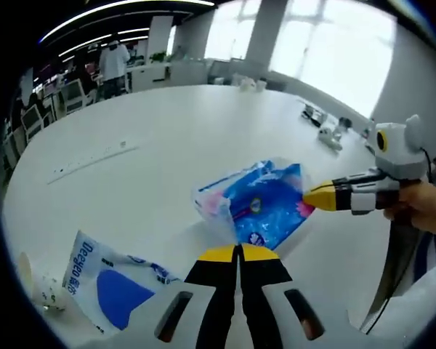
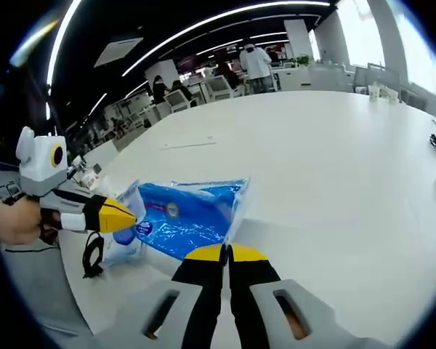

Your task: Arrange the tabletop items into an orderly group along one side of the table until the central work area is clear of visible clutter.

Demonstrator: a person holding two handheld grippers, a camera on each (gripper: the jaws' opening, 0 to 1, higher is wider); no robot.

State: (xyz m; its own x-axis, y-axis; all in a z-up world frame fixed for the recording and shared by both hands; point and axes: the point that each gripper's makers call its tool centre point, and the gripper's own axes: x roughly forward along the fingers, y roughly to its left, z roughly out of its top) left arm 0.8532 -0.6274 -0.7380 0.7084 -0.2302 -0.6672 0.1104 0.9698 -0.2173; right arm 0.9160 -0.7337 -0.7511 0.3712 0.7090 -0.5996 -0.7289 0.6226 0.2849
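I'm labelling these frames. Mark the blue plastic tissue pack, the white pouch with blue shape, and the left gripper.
blue plastic tissue pack [image 1: 265, 207], left gripper view, printed face
white pouch with blue shape [image 1: 109, 280], left gripper view, blue patch
left gripper [image 1: 240, 252], left gripper view, yellow tips

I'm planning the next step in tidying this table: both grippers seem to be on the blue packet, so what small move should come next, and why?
Probably carry the blue packet sideways toward the white pouch near the table's edge. The left gripper and right gripper each look shut on an end of it, lifting it, and it sits mid-table.
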